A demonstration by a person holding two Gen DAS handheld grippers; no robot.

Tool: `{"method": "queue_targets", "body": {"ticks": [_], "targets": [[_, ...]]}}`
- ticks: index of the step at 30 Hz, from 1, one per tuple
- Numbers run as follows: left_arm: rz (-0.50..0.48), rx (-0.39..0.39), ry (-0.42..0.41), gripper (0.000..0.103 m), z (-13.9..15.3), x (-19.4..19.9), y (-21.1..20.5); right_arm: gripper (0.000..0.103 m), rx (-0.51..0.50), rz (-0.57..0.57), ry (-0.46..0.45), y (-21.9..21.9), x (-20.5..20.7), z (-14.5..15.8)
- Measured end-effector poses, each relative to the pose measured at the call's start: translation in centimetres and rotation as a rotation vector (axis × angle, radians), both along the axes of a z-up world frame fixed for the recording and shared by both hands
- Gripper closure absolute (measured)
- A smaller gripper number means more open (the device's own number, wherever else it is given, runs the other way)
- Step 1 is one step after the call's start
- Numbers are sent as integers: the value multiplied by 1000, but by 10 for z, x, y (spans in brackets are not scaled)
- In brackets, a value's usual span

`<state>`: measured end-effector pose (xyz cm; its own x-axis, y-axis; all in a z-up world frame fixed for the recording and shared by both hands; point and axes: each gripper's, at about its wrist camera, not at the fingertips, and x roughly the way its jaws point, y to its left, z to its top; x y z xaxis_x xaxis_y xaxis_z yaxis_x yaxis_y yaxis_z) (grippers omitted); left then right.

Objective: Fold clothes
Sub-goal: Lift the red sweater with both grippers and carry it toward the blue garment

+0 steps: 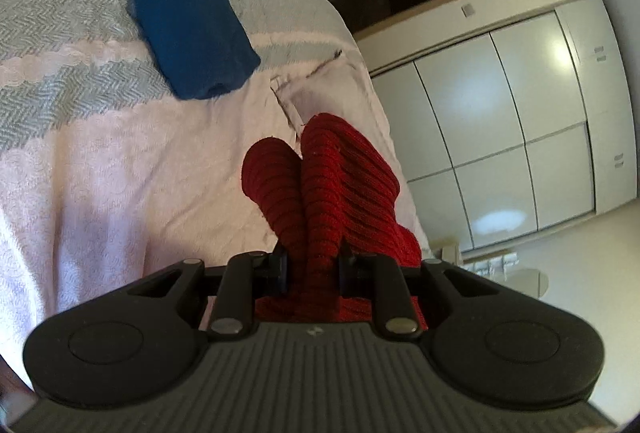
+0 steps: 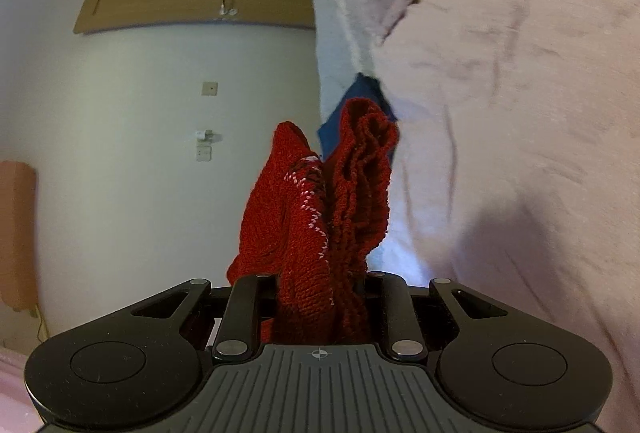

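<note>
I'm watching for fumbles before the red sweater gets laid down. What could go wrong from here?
1. Both the left gripper and the right gripper pinch thick bunches of the red knit, so it may land crumpled rather than flat.
2. The folded blue garment lies close by on the bed; the knit could disturb it.

A folded blue garment (image 1: 188, 29) lies on the bed (image 1: 100, 169).

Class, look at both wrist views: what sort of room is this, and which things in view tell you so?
Most likely a bedroom. A bed with a pink and grey patterned bedspread fills the view, a tall white fitted wardrobe lines the wall, and a folded blue garment lies on the bed.
</note>
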<state>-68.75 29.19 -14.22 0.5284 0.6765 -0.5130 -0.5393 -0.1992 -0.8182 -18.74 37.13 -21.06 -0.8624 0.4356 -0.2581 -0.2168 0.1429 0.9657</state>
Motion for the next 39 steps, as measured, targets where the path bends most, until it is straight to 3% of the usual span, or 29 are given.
{"method": "queue_targets", "body": {"ticks": [7, 15, 20, 24, 29, 33, 39], "targets": [[-24, -17, -13, 86, 3, -51, 47, 82, 6, -35, -16, 14, -47, 17], [-214, -7, 33, 86, -5, -159, 185, 82, -36, -239, 8, 59, -157, -5], [-327, 30, 72, 86, 4, -212, 291, 82, -25, -337, 26, 116, -220, -6], [-357, 72, 101, 86, 10, -236, 365, 82, -20, -399, 39, 175, -261, -5], [-374, 118, 85, 86, 10, -252, 434, 82, 24, -422, 7, 241, -283, 10], [-403, 89, 79, 86, -14, -252, 461, 82, 7, -428, -18, 266, -286, 0], [-424, -19, 86, 86, -74, -252, 477, 82, -130, -423, -49, 276, -290, -57]]}}
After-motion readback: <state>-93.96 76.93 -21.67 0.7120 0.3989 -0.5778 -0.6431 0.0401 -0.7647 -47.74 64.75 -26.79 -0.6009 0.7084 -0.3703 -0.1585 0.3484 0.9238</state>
